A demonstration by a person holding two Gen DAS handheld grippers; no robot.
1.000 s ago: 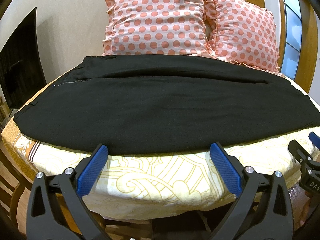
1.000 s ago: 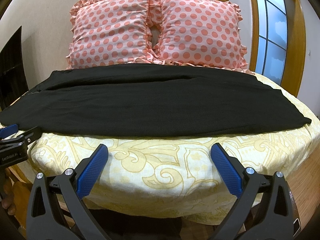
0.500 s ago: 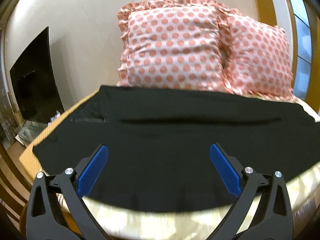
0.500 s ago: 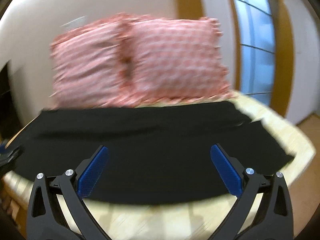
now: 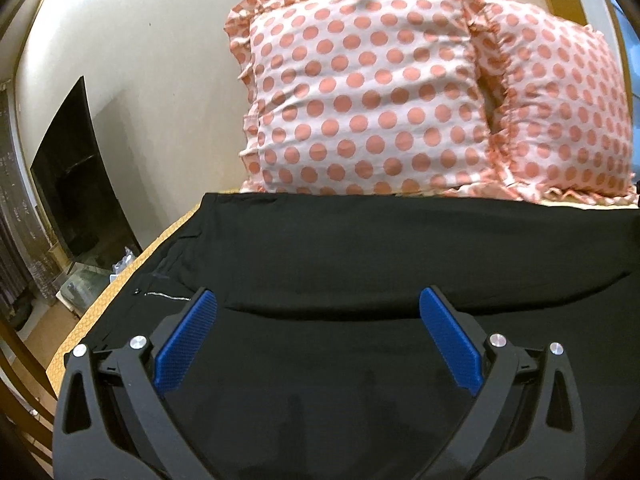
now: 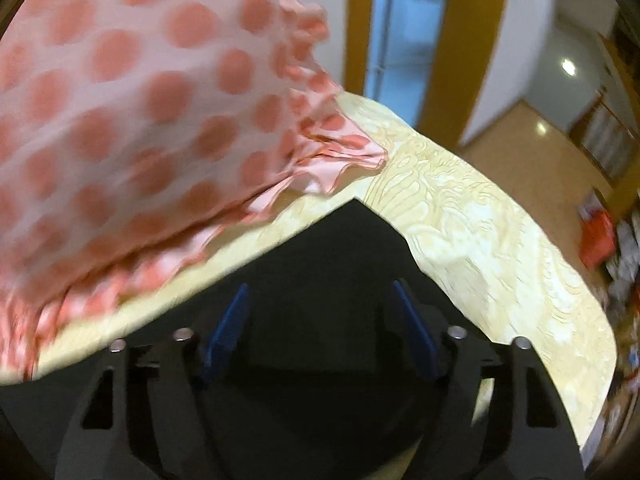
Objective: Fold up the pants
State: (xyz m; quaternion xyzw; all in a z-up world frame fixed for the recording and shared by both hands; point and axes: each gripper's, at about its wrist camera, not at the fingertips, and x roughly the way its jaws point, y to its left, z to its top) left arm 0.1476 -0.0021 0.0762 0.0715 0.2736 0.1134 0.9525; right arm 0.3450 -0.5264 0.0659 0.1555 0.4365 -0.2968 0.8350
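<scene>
Left wrist view: the left hand-held gripper is seen with its blue pads wide apart and nothing between them, hanging over the waist end of the pants, where a zipper line can be made out. A second ago this gripper was short of the bed's near edge; it has since been carried forward over the cloth. The pants are spread flat across the bed, just in front of the two dotted pillows.

In the right wrist view, the change is larger. The right hand-held gripper, earlier facing the bed squarely from the near edge, has been swung to the leg end and tipped downward, so that the far hem corner of the pants now lies ahead of its pads. Its jaws are closing, over dark cloth, though no pinch on the fabric can be made out yet; the picture is blurred.

Judged from this, the corner grabs for a first fold are being set up, and no fold has been made.

A pillow's frill lies near the hem corner and could be caught with it. The patterned sheet under the pants could also be pinched. A dark screen stands by the wall, well apart.
</scene>
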